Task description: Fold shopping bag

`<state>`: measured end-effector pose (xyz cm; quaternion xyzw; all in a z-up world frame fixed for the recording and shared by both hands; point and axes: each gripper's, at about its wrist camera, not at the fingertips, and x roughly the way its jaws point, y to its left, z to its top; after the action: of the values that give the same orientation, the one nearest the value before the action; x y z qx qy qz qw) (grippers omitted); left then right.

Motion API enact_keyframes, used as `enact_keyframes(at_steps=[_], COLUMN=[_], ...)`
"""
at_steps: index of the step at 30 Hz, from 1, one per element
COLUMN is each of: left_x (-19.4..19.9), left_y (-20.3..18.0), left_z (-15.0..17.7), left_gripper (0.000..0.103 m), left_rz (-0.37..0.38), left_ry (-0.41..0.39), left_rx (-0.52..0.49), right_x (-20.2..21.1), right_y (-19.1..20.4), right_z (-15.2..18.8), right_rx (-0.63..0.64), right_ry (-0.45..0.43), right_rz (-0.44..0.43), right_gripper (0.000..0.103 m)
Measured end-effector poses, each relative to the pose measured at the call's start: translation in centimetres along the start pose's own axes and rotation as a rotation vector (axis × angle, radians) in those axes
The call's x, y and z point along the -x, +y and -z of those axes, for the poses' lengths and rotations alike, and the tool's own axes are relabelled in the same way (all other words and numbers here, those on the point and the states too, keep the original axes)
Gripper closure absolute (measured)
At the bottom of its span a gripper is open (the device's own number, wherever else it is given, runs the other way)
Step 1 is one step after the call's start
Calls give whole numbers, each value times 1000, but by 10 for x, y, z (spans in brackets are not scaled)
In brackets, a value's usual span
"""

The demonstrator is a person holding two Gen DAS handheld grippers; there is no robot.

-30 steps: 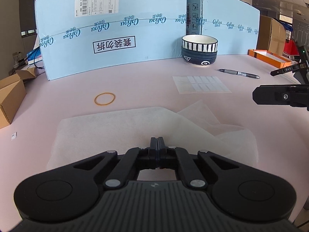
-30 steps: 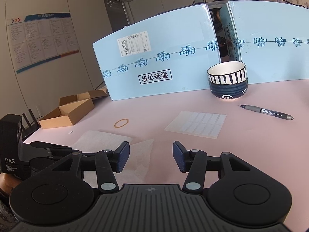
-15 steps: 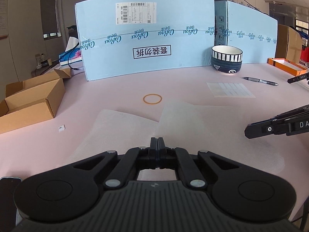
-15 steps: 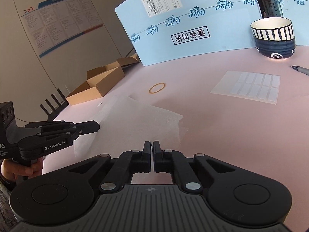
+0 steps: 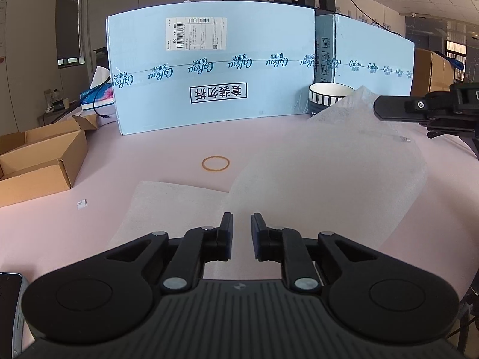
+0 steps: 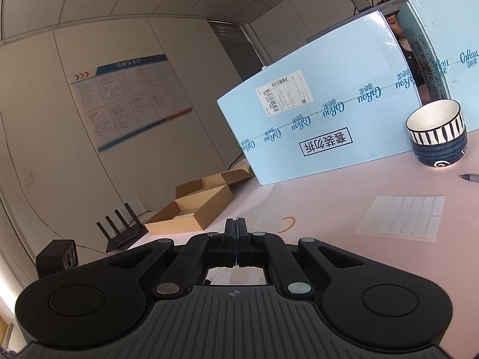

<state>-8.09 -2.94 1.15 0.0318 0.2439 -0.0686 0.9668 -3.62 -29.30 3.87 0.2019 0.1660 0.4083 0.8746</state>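
Observation:
The shopping bag (image 5: 323,185) is thin, white and translucent. Its near part lies flat on the pink table and its right side rises to a raised corner by the bowl. My left gripper (image 5: 241,224) is open and empty just above the bag's near edge. My right gripper (image 6: 236,227) is shut on the bag, which shows faintly ahead of the fingers (image 6: 269,206) and under them. In the left wrist view the right gripper (image 5: 389,109) holds the lifted corner high at the right.
A rubber band (image 5: 215,163) lies beyond the bag. Light blue cartons (image 5: 209,74) wall the back. A striped bowl (image 6: 437,134), a pen (image 6: 470,177) and a label sheet (image 6: 401,218) are at the right. An open cardboard box (image 5: 39,161) is at the left.
My left gripper has opened and let go of the bag's near edge. My right gripper has stayed shut on the bag and lifted its corner up above the table.

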Motion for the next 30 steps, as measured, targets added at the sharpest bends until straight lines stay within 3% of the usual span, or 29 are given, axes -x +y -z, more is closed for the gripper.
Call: enact_keyframes(at_steps=[1, 2, 5, 8, 13, 15, 17, 19, 22, 25, 30], left_x=[4, 9, 23, 27, 14, 11, 13, 14, 20, 32, 52], left_y=[-3, -6, -17, -30, -50, -49, -46, -40, -24, 0, 32], left_z=[0, 0, -2, -2, 4, 5, 5, 6, 11, 18, 25], left_gripper=[44, 37, 33, 31, 32, 43, 76, 101, 102, 102, 102], left_rz=[8, 24, 111, 184, 112, 124, 158, 157, 141, 67, -32], left_ry=[-17, -43, -83, -93, -92, -97, -109, -105, -104, -103, -98], left_rx=[-6, -17, -44, -78, -156, -137, -102, -74, -29, 9, 40], right_x=[-2, -5, -23, -39, -45, -46, -49, -49, -37, -23, -10], right_y=[0, -1, -1, 2, 16, 20, 20, 18, 8, 0, -5], right_z=[2, 5, 17, 27, 25, 26, 30, 35, 36, 32, 27], right_rx=[-14, -32, -78, -135, -187, -199, -216, -230, -246, -234, -173], right_ry=[13, 35, 103, 144, 149, 168, 211, 240, 224, 185, 135], right_rz=[-9, -22, -39, -112, -262, -292, -305, -303, -298, -269, -166], right_gripper=[102, 102, 102, 102, 102, 102, 100, 100, 94, 71, 67])
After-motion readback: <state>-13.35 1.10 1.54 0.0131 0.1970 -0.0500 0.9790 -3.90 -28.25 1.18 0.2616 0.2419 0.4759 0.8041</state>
